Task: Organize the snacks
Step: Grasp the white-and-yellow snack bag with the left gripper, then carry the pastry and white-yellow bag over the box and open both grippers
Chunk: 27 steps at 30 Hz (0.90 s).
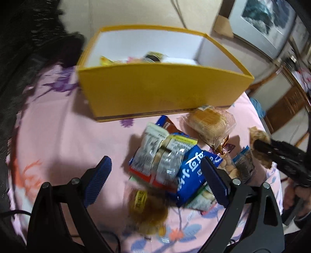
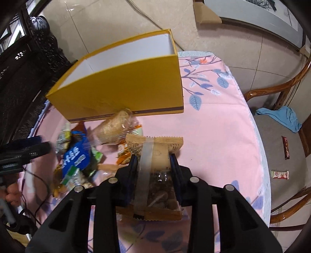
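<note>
Few snacks sit in the yellow box (image 1: 155,87); most remain piled on the surface (image 2: 213,126). Right tool (image 2: 154,155) clenches a tan packet (image 2: 158,153); left tool (image 1: 155,171) hangs released above the pile (image 1: 175,155).

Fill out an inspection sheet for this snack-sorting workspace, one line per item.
Surface: round table under a pink floral cloth.
Job's things: yellow box open, a few snacks inside; loose pile of snack packets in front of it, including a wrapped bun.
Clutter: two small packets on the chair seat, beside a blue cloth.
Grippers: right tongs shut on a tan snack packet; left tongs open above the pile, holding nothing.
Cables: thin black cable at the table's near left edge; pale cord on the floor.
Surroundings: tiled floor, wooden chair, dark carved furniture.
</note>
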Motion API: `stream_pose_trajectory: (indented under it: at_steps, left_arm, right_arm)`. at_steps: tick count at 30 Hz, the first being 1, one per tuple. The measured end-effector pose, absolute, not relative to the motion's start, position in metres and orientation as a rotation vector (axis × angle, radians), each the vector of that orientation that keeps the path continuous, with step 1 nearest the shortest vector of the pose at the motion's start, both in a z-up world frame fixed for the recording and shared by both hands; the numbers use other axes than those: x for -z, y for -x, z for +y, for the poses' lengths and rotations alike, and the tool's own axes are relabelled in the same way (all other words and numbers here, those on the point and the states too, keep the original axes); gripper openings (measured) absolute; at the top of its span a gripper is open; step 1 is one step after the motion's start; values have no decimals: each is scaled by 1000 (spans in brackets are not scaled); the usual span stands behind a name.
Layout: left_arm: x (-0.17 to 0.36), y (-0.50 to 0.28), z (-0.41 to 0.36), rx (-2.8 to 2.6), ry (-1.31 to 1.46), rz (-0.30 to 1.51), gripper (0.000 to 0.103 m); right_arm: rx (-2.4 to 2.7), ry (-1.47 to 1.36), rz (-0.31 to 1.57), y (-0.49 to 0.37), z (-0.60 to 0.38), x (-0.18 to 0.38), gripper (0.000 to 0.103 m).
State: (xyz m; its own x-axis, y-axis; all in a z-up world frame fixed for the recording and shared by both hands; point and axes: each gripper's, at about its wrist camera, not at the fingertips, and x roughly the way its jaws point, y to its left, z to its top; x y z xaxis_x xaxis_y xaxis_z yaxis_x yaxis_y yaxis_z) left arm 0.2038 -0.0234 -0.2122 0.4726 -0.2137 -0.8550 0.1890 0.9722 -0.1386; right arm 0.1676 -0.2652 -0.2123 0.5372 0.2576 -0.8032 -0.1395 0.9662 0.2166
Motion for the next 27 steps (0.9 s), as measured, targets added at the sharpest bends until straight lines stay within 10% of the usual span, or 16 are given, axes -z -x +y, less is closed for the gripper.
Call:
stream_pose_trajectory:
  at_steps: [11, 14, 27]
  left_arm:
    - [237, -225, -15, 329, 53, 1083, 94]
    - [246, -227, -19, 348, 35, 1089, 58]
    - [194, -180, -3, 334, 147, 956, 47]
  right_arm:
    - [-232, -188, 1018, -167, -271, 214, 35]
    - [-228, -180, 1009, -168, -271, 212, 34]
    - [-259, -131, 914, -165, -261, 187, 18]
